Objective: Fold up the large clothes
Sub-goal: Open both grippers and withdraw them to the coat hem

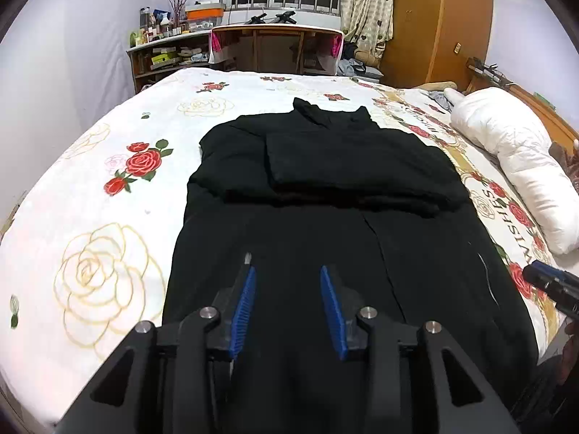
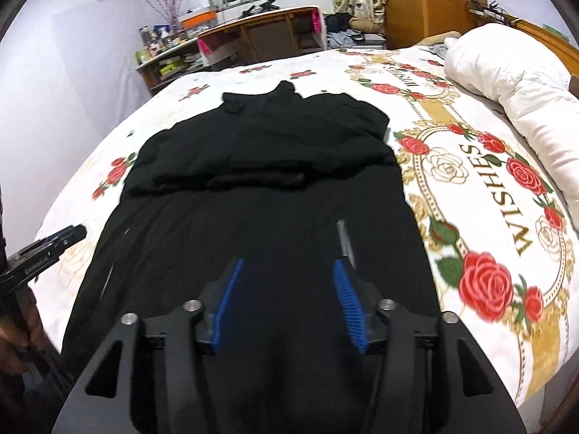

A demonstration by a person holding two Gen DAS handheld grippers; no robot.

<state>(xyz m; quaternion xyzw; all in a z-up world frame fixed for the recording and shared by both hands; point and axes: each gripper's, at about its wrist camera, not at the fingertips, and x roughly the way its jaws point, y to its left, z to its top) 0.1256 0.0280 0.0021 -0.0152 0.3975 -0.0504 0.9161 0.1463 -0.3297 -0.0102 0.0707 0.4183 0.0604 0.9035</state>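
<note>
A large black garment [image 1: 325, 195] lies flat on the bed, collar at the far end, both sleeves folded across its chest. It also fills the middle of the right wrist view [image 2: 260, 188]. My left gripper [image 1: 287, 271] is open and empty, hovering over the garment's lower part near the hem. My right gripper [image 2: 287, 264] is open and empty, over the lower part too, toward the garment's right side. The right gripper shows at the edge of the left wrist view [image 1: 550, 284], and the left gripper at the edge of the right wrist view [image 2: 47, 249].
The bed has a white sheet with roses [image 1: 108, 188] and a "WISHES" print [image 2: 503, 195]. A white rolled duvet [image 1: 521, 166] lies along the right side. A wooden desk [image 1: 275, 47], cluttered shelves [image 1: 163, 47] and a wardrobe [image 1: 434, 18] stand beyond the bed.
</note>
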